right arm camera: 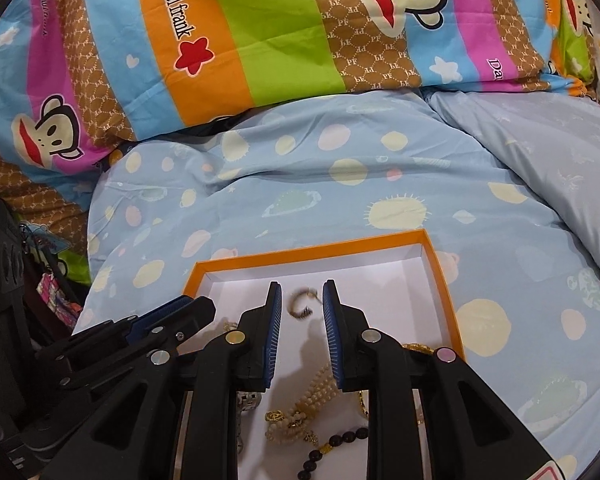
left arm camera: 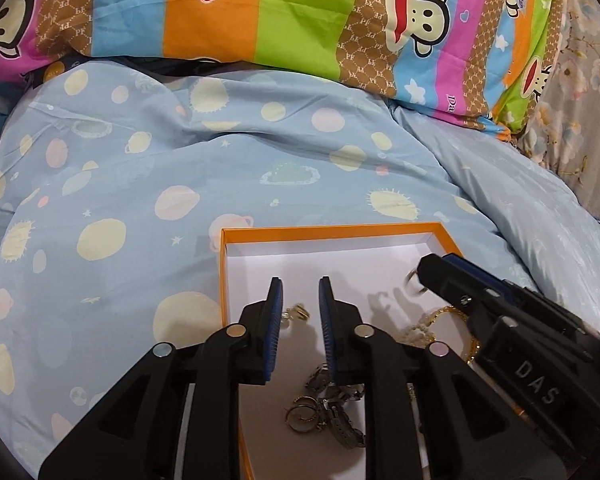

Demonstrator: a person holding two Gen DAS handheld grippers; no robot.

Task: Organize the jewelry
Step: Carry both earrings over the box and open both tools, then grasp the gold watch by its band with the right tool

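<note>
Both grippers over orange box (right arm camera: pixel 440 292), jaws parted, empty. Right gripper (right arm camera: pixel 300 300) brackets hoop earring (right arm camera: pixel 302 304); left gripper (left arm camera: pixel 300 296) near small earring (left arm camera: pixel 298 313). Lower squarely, close gently; avoid bead bracelet (right arm camera: pixel 314 400).

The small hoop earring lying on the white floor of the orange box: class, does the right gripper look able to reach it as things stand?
Probably yes. The hoop earring lies alone on the floor of the orange box, just ahead of the open right gripper, and nothing lies across the way. The left gripper stands off to the side.
</note>
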